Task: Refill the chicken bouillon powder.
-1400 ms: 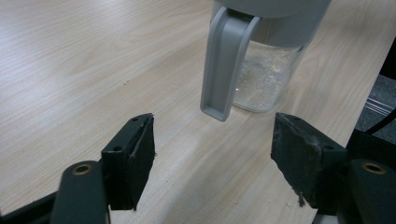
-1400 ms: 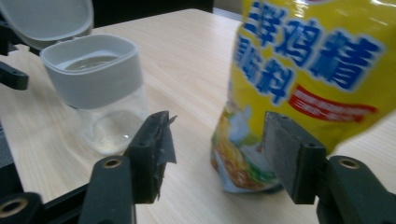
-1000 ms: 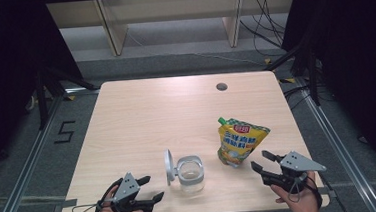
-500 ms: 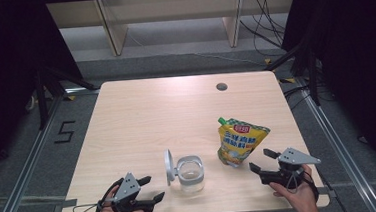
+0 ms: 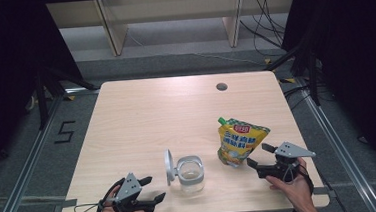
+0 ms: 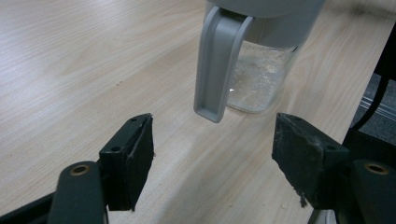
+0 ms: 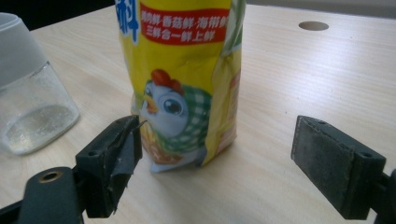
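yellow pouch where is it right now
In the high view the yellow pouch stands on the table's right side, between the glass jar and the right tool.

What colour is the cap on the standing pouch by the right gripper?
Green, on the yellow stand-up seasoning pouch; the high view shows it best.

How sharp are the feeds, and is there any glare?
High view: evenly lit, slightly soft, dark surroundings, table without glare. Left gripper view: jar slightly blurred, faint sheen on the wood. Right gripper view: pouch print readable, jar at the left edge soft.
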Tool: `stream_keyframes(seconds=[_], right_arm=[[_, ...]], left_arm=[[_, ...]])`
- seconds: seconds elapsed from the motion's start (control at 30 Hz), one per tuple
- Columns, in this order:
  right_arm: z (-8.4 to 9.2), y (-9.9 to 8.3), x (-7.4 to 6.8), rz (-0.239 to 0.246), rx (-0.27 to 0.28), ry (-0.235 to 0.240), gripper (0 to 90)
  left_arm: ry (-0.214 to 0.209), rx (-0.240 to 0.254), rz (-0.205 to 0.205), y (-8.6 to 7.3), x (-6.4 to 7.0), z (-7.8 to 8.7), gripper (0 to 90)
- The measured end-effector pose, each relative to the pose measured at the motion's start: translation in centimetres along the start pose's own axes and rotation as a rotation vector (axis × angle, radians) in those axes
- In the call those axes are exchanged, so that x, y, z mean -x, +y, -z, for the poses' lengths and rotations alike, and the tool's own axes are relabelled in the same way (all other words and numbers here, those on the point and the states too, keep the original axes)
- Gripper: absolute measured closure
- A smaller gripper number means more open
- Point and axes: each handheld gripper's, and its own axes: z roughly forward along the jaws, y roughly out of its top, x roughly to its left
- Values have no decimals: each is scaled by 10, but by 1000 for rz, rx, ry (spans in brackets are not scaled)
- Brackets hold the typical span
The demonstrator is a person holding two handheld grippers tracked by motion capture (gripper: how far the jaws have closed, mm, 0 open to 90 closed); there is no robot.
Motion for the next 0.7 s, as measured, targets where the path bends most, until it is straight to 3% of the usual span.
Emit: stream_keyframes(seconds=[0.1, 0.13, 0.17, 0.27, 0.3, 0.33, 0.37, 0.43, 0.5, 0.57, 0.63, 0.67, 0.7], right_arm=[[-6, 0, 1, 9, 3, 4, 164], [-6, 0, 1, 9, 3, 4, 164], [-7, 1, 1, 2, -2, 9, 163], [-16, 3, 0, 46, 15, 14, 162], [-16, 3, 0, 46, 15, 14, 162], [-19, 5, -4, 50, 22, 24, 162], [-21, 5, -4, 78, 21, 29, 172], [-22, 5, -7, 60, 21, 27, 171], [-26, 5, -7, 68, 29, 53, 169], [-30, 5, -6, 97, 40, 57, 169], [-36, 5, -7, 78, 57, 76, 175], [-37, 5, -6, 83, 46, 90, 176], [-37, 5, -6, 83, 46, 90, 176]], left_arm=[[7, -3, -6, 0, 0, 0, 294], [3, 1, 21, -1, 3, 0, 294], [3, -5, 18, -1, 2, 0, 294], [2, -2, -1, -1, 1, 1, 294], [-2, 1, 2, -1, 1, 1, 294], [-6, -2, 30, -2, 2, 0, 294], [-6, -2, 30, -2, 2, 0, 294], [-1, -4, 14, -1, 1, 0, 293], [-7, 0, 27, -1, 3, -1, 294], [-4, -9, -13, -1, 2, -1, 294], [-12, 3, 24, -2, 5, -3, 293], [-6, -8, -5, -1, 4, -1, 293], [-6, -8, -5, -1, 4, -1, 293]])
